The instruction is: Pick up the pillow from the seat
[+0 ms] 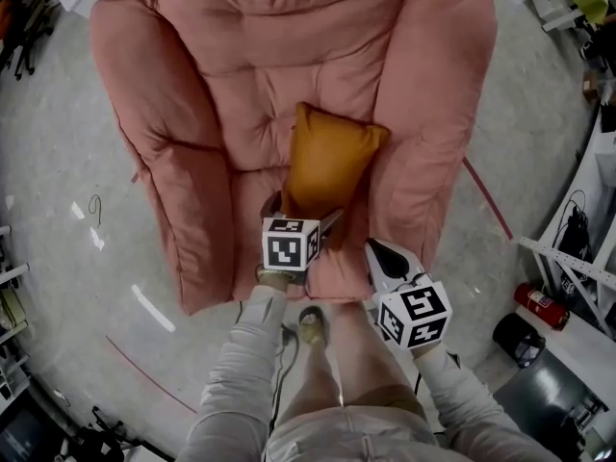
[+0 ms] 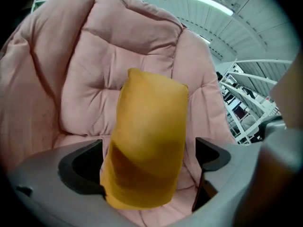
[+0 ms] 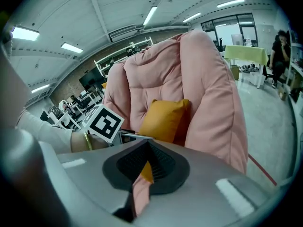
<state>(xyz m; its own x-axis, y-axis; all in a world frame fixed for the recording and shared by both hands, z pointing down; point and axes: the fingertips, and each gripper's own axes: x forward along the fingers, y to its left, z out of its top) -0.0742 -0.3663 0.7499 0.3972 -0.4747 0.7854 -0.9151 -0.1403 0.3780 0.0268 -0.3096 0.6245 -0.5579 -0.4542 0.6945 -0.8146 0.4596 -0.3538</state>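
Gaping wide, the left gripper (image 2: 149, 161) is reaching over the front edge of the seat with its two jaws well apart on either side of the lower end of the orange pillow (image 2: 149, 126), not clamping it. One pad seems to be brushing the fabric, though the view is too close to be sure, while the other is standing clear with pink cushion showing in the gap. The pillow is standing on end in the middle of the seat, leaning back against the backrest of the pink armchair (image 2: 80, 74). In the head view the left gripper (image 1: 303, 212) is lying at the pillow's (image 1: 327, 157) near end, its marker cube facing up. Just beside it, off the seat's front right corner, the right gripper (image 1: 373, 248) is hanging apart from the pillow. In its own view the right gripper (image 3: 142, 170) is showing its jaws drawn together with nothing between them, only a thin slit through which pink and orange are peeking. Beyond them the pillow (image 3: 163, 119) is resting against the armchair (image 3: 210, 89). The armchair (image 1: 241, 56) is sitting on a grey floor (image 1: 58, 191), and a red fire extinguisher (image 1: 542, 303) is lying near the right edge.
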